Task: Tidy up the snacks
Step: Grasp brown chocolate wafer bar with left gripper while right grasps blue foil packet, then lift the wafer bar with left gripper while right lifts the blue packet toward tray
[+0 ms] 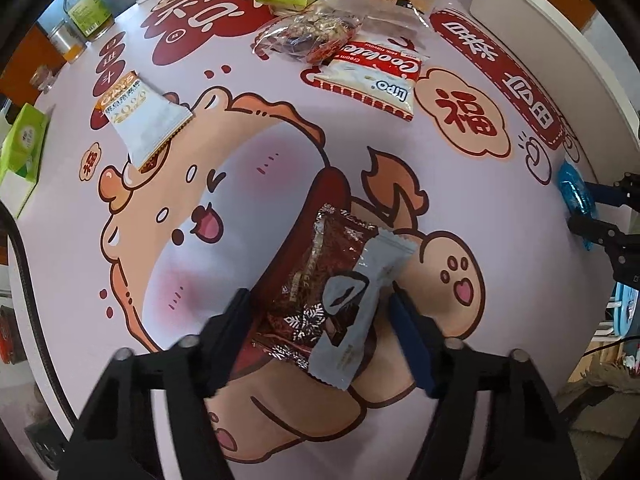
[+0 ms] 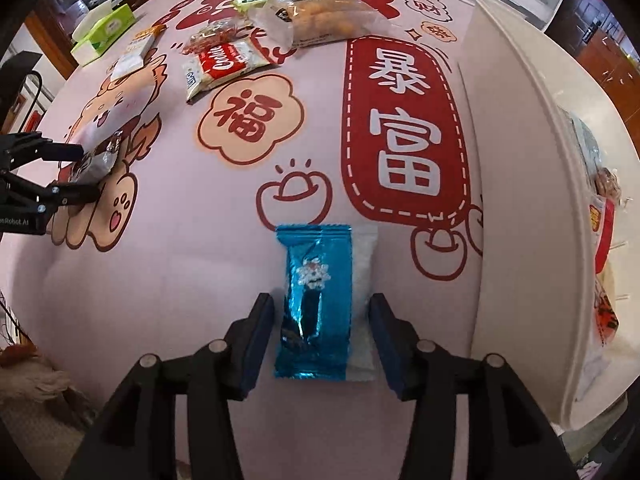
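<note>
Left wrist view shows a brown snack packet (image 1: 316, 280) with a grey snack packet (image 1: 360, 308) lying across it, low in the centre of the frame, between the fingers of the left hand-held gripper (image 1: 320, 336). Its jaws straddle the 2 packets, and whether the pads press on them cannot be told. Both packets rest on the pink cartoon-printed tabletop (image 1: 200, 184). At upper left lies a white and orange packet (image 1: 144, 120); at top centre sits a cookie bag (image 1: 376, 80) beside a clear bag of mixed snacks (image 1: 316, 36).

Right wrist view shows a blue foil packet (image 2: 314, 300) touching a white packet (image 2: 364, 304), lower centre, between the released jaws of the right hand-held gripper (image 2: 322, 340), with gaps on both sides. A white bin (image 2: 520, 240) fills the right side.
</note>
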`<state>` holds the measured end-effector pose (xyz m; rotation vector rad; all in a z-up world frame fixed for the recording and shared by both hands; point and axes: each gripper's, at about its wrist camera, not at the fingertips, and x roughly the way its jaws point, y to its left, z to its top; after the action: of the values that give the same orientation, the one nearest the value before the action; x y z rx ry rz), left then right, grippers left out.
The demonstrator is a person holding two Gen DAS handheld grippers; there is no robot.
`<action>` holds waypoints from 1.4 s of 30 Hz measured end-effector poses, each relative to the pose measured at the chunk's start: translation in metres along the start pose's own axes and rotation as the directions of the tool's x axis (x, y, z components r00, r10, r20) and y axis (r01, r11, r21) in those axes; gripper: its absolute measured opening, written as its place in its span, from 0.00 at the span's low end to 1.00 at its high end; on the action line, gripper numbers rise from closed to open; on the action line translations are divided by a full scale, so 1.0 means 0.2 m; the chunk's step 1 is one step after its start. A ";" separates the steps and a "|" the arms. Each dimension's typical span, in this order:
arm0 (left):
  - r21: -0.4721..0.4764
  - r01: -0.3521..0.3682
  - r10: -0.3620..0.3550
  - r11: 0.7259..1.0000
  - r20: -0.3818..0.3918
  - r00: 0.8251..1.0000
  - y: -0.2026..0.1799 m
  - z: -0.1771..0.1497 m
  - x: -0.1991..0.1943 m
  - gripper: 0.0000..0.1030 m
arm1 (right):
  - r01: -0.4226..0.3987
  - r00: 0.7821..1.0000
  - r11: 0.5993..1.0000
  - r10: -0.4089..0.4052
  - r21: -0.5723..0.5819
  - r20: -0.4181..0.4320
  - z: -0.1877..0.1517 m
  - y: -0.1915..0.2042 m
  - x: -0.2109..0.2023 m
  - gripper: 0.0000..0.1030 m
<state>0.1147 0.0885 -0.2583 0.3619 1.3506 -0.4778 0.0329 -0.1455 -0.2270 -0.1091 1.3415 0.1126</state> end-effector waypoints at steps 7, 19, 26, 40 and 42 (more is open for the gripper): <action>-0.038 -0.002 0.001 0.999 -0.006 1.000 -0.01 0.00 -0.04 0.38 | -0.015 1.000 1.000 0.015 0.002 0.018 -0.04 0.04 -0.02 0.29; -0.041 0.014 -0.013 0.999 0.027 1.000 -0.16 0.00 -0.19 0.32 | -0.078 0.993 0.997 0.076 0.016 0.089 -0.05 0.06 -0.13 0.29; 0.009 0.040 -0.041 0.999 0.108 0.993 -0.35 0.08 -0.38 0.32 | -0.095 0.982 0.995 0.092 0.007 0.165 0.01 0.02 -0.25 0.29; 0.161 0.079 -0.129 0.984 0.329 0.936 -1.00 0.40 -0.87 0.32 | -0.114 0.924 0.993 0.093 0.038 0.371 -0.01 -0.31 -0.67 0.29; 0.174 0.083 -0.139 0.981 0.342 0.929 -1.09 0.44 -0.89 0.32 | -0.110 0.915 0.992 0.077 0.061 0.397 -0.03 -0.42 -0.74 0.29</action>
<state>0.0471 -0.1214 -0.0614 0.3112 0.9884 -0.7116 0.0065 -0.2317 -0.0824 0.0474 0.9455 0.1511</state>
